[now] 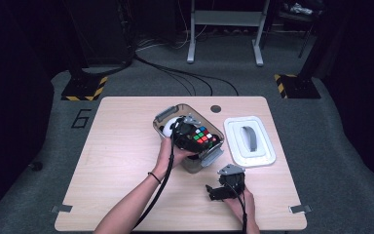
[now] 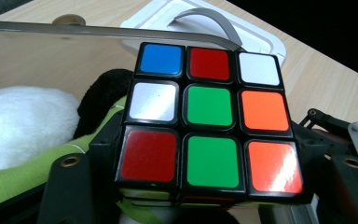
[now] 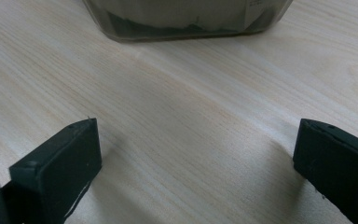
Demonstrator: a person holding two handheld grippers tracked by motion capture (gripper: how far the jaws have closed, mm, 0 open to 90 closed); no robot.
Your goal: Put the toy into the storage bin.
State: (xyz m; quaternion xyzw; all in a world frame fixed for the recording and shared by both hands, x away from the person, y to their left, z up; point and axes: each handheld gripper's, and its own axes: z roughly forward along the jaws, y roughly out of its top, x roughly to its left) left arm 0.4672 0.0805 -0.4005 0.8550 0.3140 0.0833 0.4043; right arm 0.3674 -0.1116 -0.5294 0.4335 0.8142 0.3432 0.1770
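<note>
A scrambled Rubik's cube [image 1: 202, 136] [image 2: 205, 126] sits between the jaws of my left gripper [image 1: 200, 138] [image 2: 205, 186], which is shut on its sides. The cube is at the open top of a clear plastic bin [image 1: 175, 108] [image 2: 51, 51] in the middle of the table. Under and beside it in the bin lies a soft toy [image 1: 168, 126] [image 2: 23, 121] in white, black and lime green. My right gripper [image 1: 213, 192] [image 3: 196, 158] rests low over the bare table in front of the bin [image 3: 182, 18], jaws wide open and nothing between them.
The bin's white lid [image 1: 251, 141] [image 2: 261, 37] with a grey handle lies on the table right of the bin. A round cable hole [image 1: 215, 108] is behind the bin. The wooden table [image 1: 117, 156] has bare room on its left half.
</note>
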